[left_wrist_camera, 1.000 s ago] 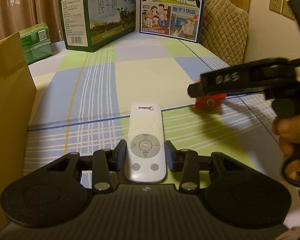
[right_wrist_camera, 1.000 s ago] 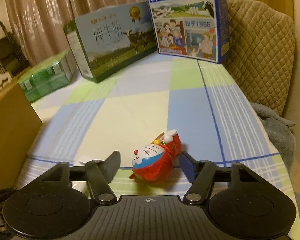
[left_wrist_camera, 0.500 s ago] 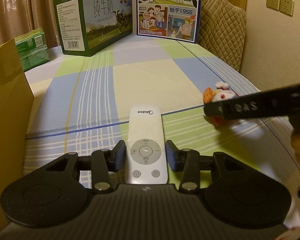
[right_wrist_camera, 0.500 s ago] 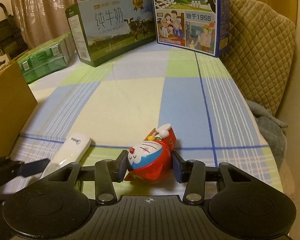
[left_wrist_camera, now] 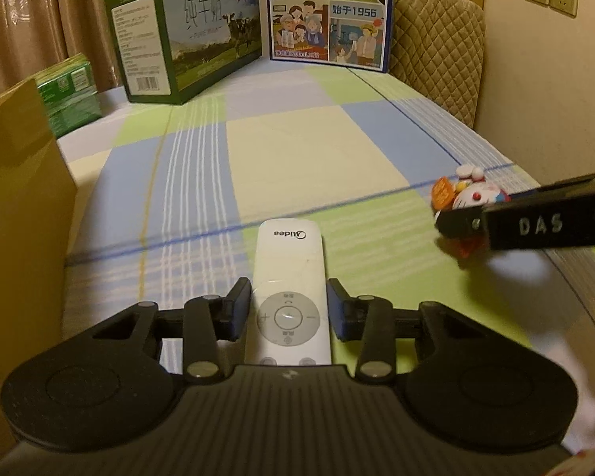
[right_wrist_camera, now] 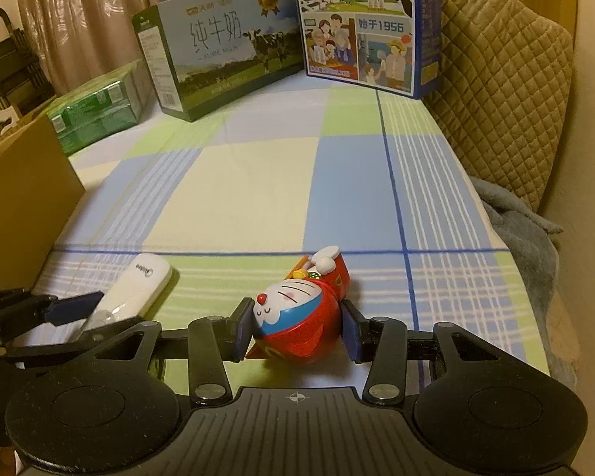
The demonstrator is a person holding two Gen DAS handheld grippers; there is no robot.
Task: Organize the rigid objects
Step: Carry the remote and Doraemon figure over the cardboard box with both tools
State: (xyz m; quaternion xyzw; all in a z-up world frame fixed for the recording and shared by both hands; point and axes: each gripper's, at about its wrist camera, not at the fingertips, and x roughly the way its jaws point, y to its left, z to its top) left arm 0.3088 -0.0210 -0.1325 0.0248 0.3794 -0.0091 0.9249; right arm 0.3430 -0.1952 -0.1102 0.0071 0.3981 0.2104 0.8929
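My left gripper (left_wrist_camera: 289,313) clamps the light, slick, stiff remote (left_wrist_camera: 288,277) by its near sides, my right gripper (right_wrist_camera: 296,327) squeezes the hard round toy (right_wrist_camera: 297,313).

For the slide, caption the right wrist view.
Right tool grips a toy figure on the checked cloth.

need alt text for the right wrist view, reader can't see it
The right gripper is clamped on a red and blue cat figurine lying on a checked bedsheet. At left, the left gripper holds a white remote. Two milk cartons stand at the far end, beside a quilted chair.
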